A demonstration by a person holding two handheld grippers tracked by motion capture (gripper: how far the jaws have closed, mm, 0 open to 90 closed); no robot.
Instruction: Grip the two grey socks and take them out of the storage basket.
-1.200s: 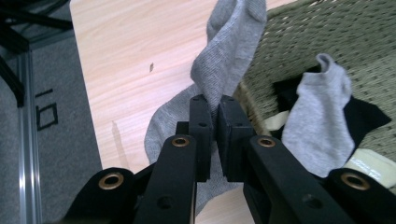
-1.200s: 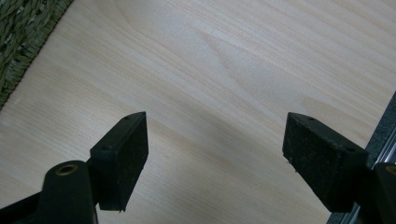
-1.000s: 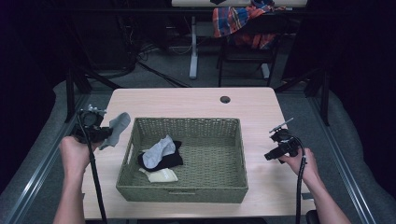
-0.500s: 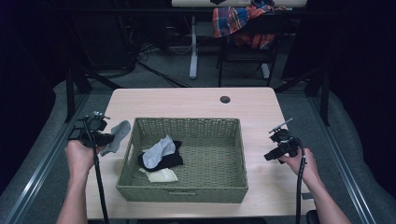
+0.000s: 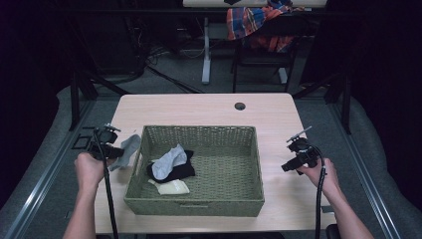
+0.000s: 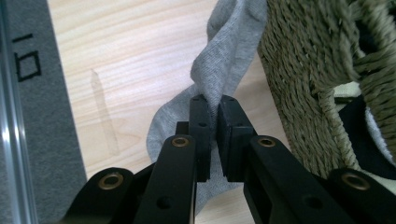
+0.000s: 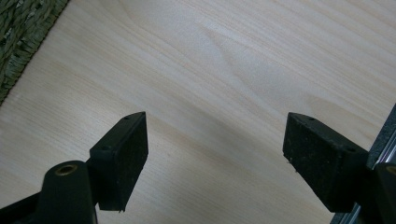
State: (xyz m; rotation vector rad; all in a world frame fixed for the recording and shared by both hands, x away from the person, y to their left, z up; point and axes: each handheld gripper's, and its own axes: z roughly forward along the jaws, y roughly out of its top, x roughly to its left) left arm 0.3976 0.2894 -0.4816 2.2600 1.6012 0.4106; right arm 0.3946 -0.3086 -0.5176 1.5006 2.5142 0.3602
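Right beside sock [image 6: 219,60], basket wall [image 6: 303,79].

A basket [image 5: 199,199] sits mid-bench [image 5: 209,107]. Just left of its left wall lies a sock [image 5: 127,149], touching the bench. Inside, at the near-left, three socks [image 5: 171,167] are heaped. A round hole [image 5: 240,106] lies far behind.

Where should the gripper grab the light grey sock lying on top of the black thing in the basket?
Probably the raised, bunched fold in the middle of the light grey sock, coming straight down from above. It lies draped over the black cloth deep inside the basket, whose tall woven walls block any sideways reach. The open right hand-held gripper is free.
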